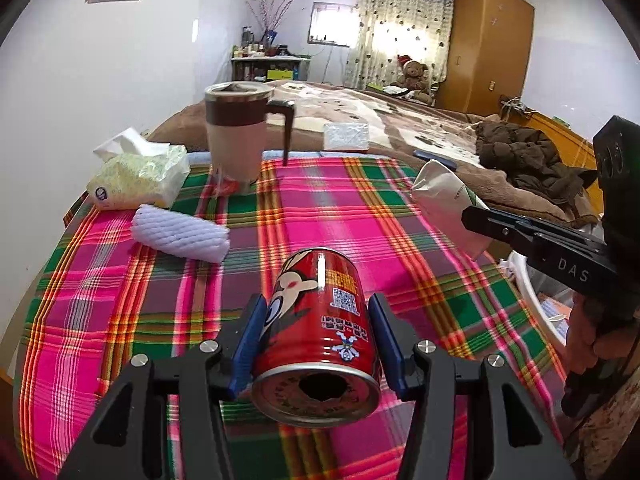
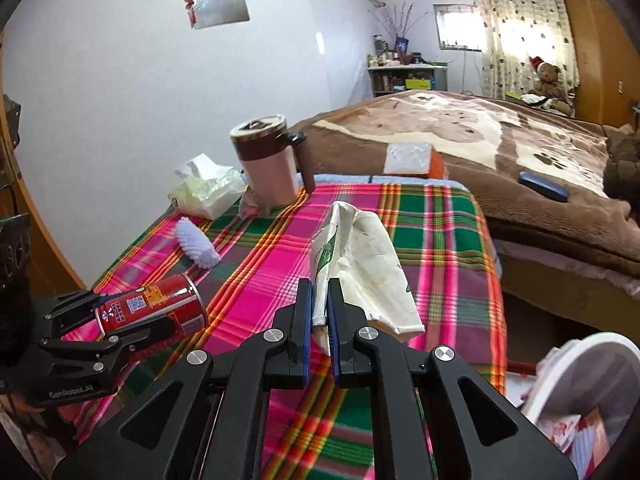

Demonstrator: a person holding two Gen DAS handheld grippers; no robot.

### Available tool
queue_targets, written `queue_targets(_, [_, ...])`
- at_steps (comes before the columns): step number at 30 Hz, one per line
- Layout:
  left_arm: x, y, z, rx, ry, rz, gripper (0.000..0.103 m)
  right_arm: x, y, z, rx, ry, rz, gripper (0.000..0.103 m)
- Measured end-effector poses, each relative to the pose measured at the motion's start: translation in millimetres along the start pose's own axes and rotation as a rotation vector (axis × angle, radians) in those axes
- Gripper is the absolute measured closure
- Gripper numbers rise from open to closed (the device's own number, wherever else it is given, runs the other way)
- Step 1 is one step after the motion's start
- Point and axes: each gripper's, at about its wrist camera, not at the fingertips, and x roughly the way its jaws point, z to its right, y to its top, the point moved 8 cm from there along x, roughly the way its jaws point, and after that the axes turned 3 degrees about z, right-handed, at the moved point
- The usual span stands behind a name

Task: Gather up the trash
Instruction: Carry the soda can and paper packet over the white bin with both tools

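Two claws, both loaded. My left claw [image 1: 318, 346] grips a red can [image 1: 320, 332] across its sides, blue pads pressed to the metal, the can lying on its side with its opened end toward the camera and held just above the plaid-covered surface [image 1: 120, 300]. From the right wrist view the same can [image 2: 154, 309] shows at the near left edge of the surface, clamped in that claw [image 2: 120, 320].

My right claw [image 2: 319, 308] is pressed together on the lower corner of a crumpled cream paper bag [image 2: 368, 268] with green print; the rest of the bag fans up and to the right of the fingers, above the cloth. In the left wrist view the bag [image 1: 444, 200] hangs at the right edge of the surface, beyond the tip of my right claw.

A white foam fruit net [image 1: 180, 236] lies on the cloth to the left, near a soft tissue pack [image 1: 140, 176]. A pink lidded mug [image 1: 236, 136] stands at the far edge, just beside the tissues. A white bin [image 2: 584, 384] with scraps inside sits low at the right, off the surface, next to the bed [image 2: 480, 140].
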Motion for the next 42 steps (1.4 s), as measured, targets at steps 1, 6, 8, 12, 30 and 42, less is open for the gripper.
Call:
queue_targets(1, [-2,1,4,0.004,-0.004,0.006,0.048,-4,0,2,0.007,-0.004,0.006,0.096])
queue_targets(6, [-9,7,28,0.032,-0.034,0.03,0.048,-27,-4,19,0.044,-0.044,0.036,0.096])
queue_targets(8, [-11,9,39,0.046,-0.046,0.038,0.048,-38,-6,27,0.058,-0.06,0.047,0.096])
queue_targets(12, [-15,14,65,0.071,-0.079,0.055,0.048,-55,-10,45,0.074,-0.104,0.062,0.096])
queue_targets(30, [-2,19,166,0.172,-0.203,0.062,0.048,-106,-32,118,0.187,-0.264,0.098,0.096])
queue_targets(42, [18,17,237,0.231,-0.294,0.039,0.048,-128,-62,171,0.289,-0.407,0.042,0.095])
